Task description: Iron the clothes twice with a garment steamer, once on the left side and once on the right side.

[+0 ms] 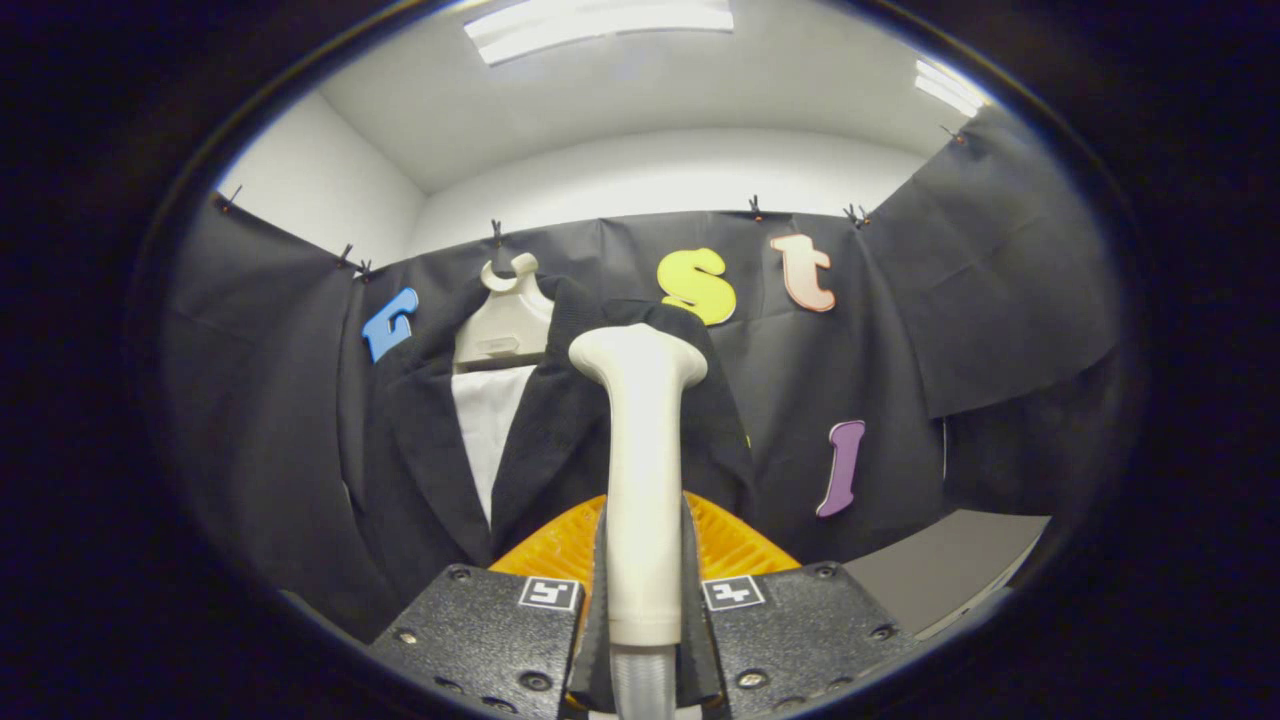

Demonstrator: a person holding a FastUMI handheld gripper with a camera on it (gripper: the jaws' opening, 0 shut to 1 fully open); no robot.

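Gripping the garment steamer (641,480) by its pale upright handle, the claw (641,600) is closed on it, both fingers pressing its sides. The steamer's flared head is standing up beyond the fingers, overlapping the dark jacket (560,420). The jacket is hanging on a pale hanger (505,320) against the booth wall, just behind the steamer and reaching off to its left, with a white shirt (488,420) showing between its lapels. A grey counter (950,565) is lying low to the steamer's right.

gripper (645,590) | textured plates | screws | square coded tags beside jaws
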